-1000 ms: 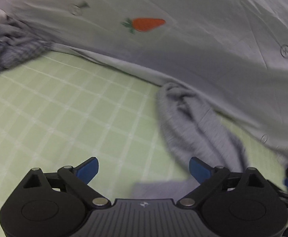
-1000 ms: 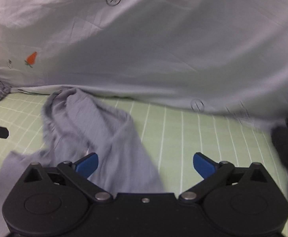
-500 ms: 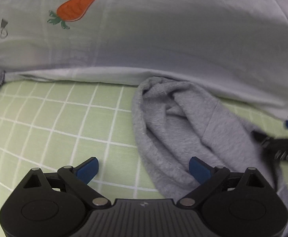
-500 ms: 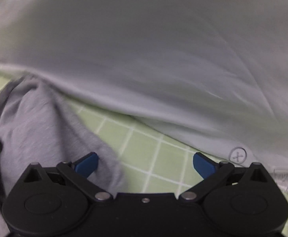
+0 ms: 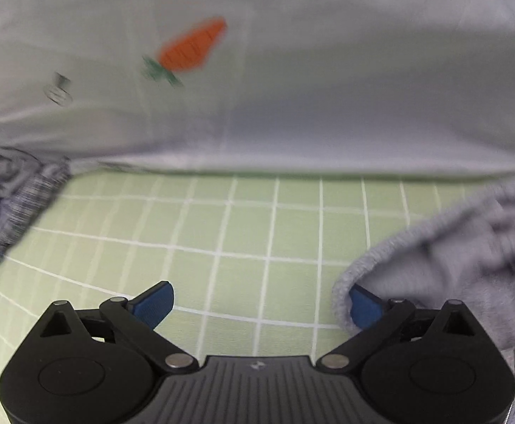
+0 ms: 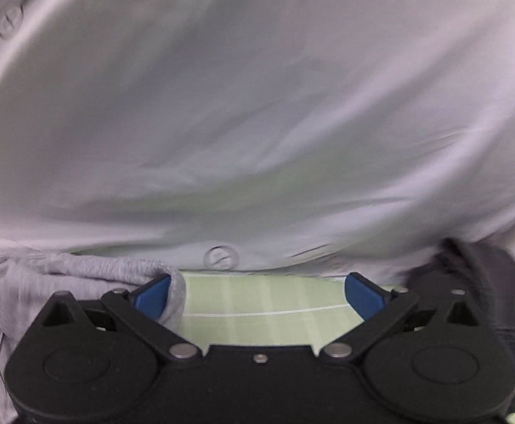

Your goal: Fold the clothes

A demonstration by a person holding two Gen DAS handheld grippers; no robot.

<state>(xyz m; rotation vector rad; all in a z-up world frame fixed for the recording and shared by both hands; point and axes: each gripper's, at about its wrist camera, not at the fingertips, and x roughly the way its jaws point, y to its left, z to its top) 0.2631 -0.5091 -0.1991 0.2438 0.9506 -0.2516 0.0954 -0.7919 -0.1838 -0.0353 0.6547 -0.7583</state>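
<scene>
Both grippers are gaping wide, gripping nothing: the grey garment (image 5: 444, 265) is lying lower right, draping the left gripper (image 5: 259, 305)'s right finger; in the right wrist view it is lying lower left against the right gripper (image 6: 257, 295).

Ahead of my left gripper (image 5: 259, 305) the green checked sheet (image 5: 243, 233) lay bare between my 2 spread fingers and on up to the pale printed sheet (image 5: 328, 106), which rose like a wall across the far side. A striped grey heap (image 5: 13, 208) closed off the left edge. The grey garment (image 5: 451, 258) crowded in from the right and draped over my right fingertip.

My right gripper (image 6: 257, 298) had only a narrow strip of green (blurred) open between its parted fingers. The same garment (image 6: 63, 275) pressed against the left finger, a dark cloth (image 6: 480, 282) sat just beside the right one, and the pale sheet (image 6: 257, 123) blocked everything beyond.
</scene>
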